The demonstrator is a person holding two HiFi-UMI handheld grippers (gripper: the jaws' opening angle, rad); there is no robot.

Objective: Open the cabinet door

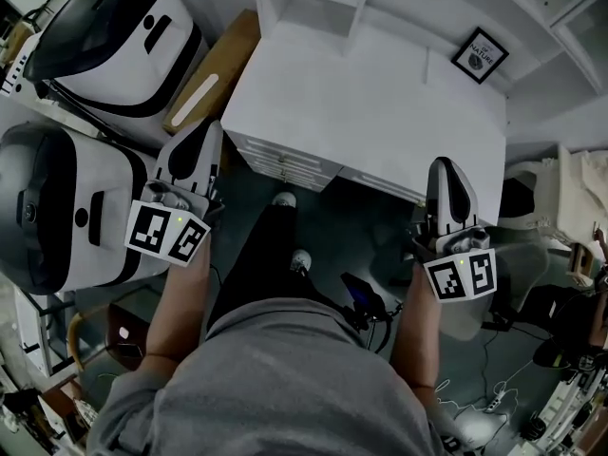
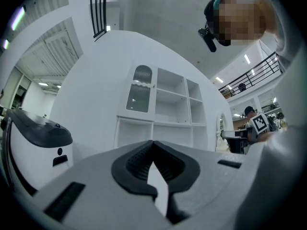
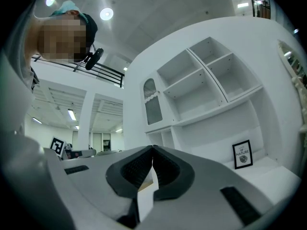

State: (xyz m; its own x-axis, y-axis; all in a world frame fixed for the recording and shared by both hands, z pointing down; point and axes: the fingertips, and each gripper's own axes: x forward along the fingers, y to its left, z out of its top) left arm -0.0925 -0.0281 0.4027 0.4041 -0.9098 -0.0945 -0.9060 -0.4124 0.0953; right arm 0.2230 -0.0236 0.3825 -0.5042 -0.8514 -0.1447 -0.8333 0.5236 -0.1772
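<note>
Right, two grippers are up in front of one white cabinet [image 1: 380, 112], which stands at twelve o'clock from the person. The left gripper [image 2: 153, 145] has its tongs pressed together with nothing between them, and the right gripper [image 3: 152, 150] matches it, tips meeting on empty air. Both point roughly level at the cabinet front, well apart from each other and touching nothing.

One door [image 2: 140, 89] with an arched pane sits in the upper shelving, at about eleven o'clock above the left gripper's tips, lying flush with the frame. One framed picture [image 3: 242, 154] leans on the counter at four o'clock in the right gripper view. Over at nine and ten o'clock in the head view stand two white-and-black machines [image 1: 57, 207], with one cardboard box [image 1: 214, 69] between them and the cabinet.
</note>
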